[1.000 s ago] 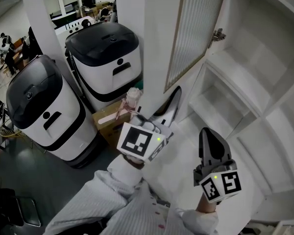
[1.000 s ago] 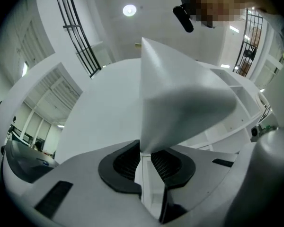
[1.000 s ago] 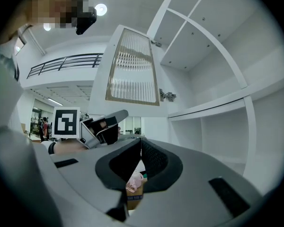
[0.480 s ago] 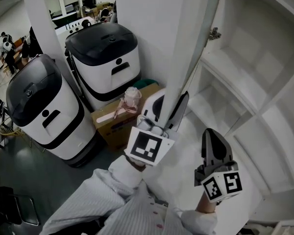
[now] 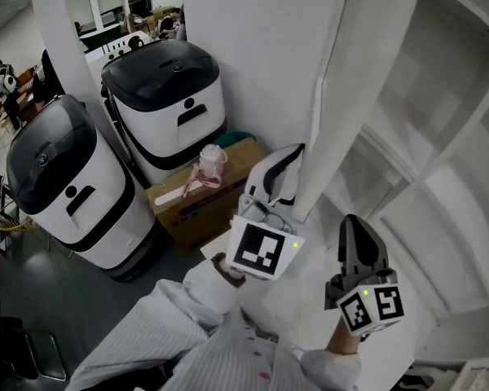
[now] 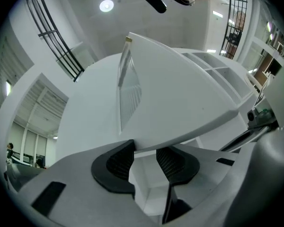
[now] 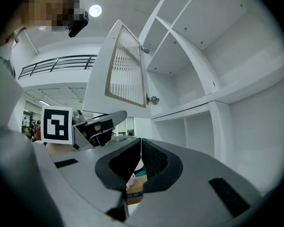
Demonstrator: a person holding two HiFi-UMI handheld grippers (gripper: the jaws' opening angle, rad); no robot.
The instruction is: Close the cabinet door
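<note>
White shelved cabinet [image 5: 440, 137] fills the right of my head view, its compartments bare.

White framed cabinet door [image 5: 330, 96], with a ribbed glass panel [image 7: 125, 65] set in it, hangs partway open. It stands out from the cabinet front and reads almost edge-on from above. Its long axis is upright. It is hinged along one vertical side, and a small metal hinge [image 7: 153, 99] shows at the cabinet end in the right gripper view. The free edge points out toward me and the left gripper.

Two white round-cornered machines with black lids [image 5: 61, 186] stand on the floor to the left, well apart from the door.

Handling, my guess: stiff, fairly light, swings easily on its hinges. The frame is smooth painted board, so slippery to pinch. The glass is the fragile part, so I would keep off it. Best hold or push is the lower corner of the frame at the free edge, far from the hinges.

Left gripper [image 6: 144, 155]: jaws have just been opening and stand well apart. The door's bottom edge sits in the gap between the pads [image 6: 118, 162], which straddle it rather than clamp it.

Right gripper [image 7: 140, 148]: jaws together, nothing between them, hanging near the cabinet's lower shelves and apart from the door.
</note>
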